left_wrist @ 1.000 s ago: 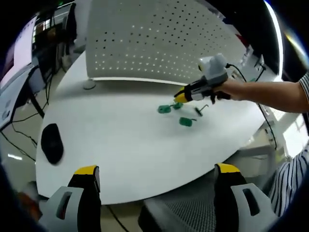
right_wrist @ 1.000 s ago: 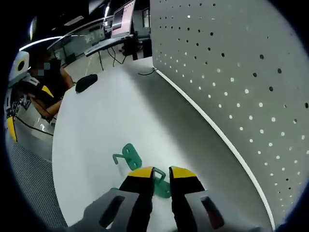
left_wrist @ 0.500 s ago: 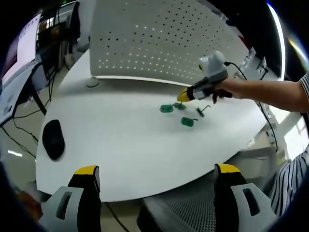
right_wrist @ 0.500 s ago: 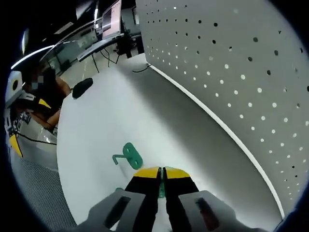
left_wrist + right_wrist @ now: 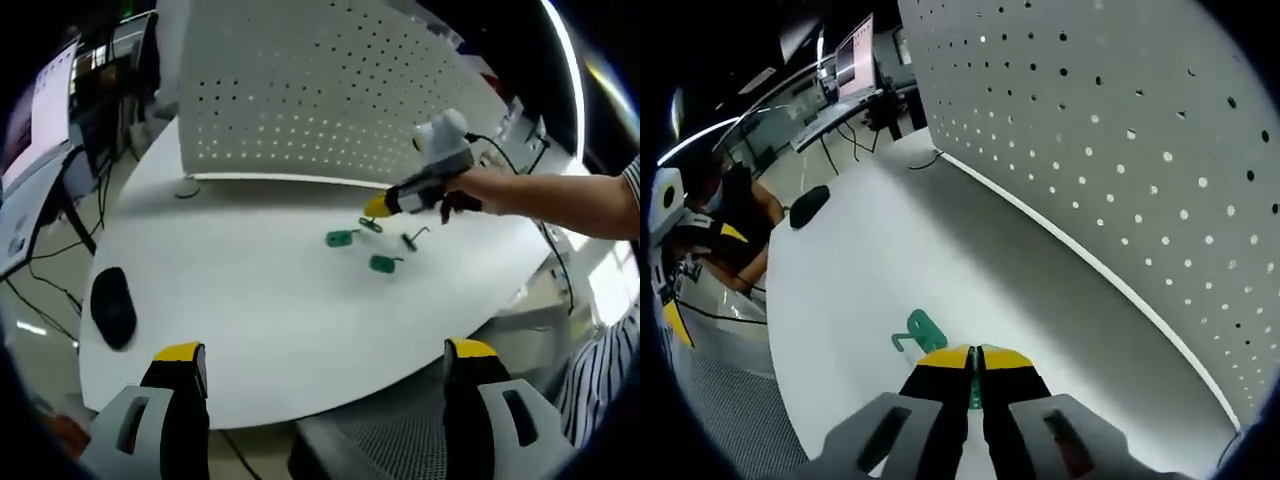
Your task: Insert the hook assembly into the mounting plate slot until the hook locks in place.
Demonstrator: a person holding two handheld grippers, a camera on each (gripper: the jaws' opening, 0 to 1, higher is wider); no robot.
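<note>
My right gripper (image 5: 975,352) is shut on a small green plate piece (image 5: 975,392), of which only a sliver shows between the jaws. In the left gripper view that gripper (image 5: 377,206) is held by a hand over the white table (image 5: 250,310), with the green piece (image 5: 370,225) at its tip. Two more green pieces (image 5: 340,238) (image 5: 382,263) and a dark metal hook (image 5: 415,237) lie on the table beside it. One green piece with a hook (image 5: 918,328) lies just left of my right jaws. My left gripper (image 5: 325,350) hangs open at the table's near edge, holding nothing.
A white perforated panel (image 5: 320,90) stands along the table's far side. A black mouse (image 5: 113,307) lies at the left of the table. A mesh chair (image 5: 400,430) sits below the near edge. Desks with monitors (image 5: 855,65) stand behind.
The right jaws went from slightly apart to shut on the green piece one second ago. Since then the gripper has risen a little with it. The left gripper has stayed open and shifted only slightly.
</note>
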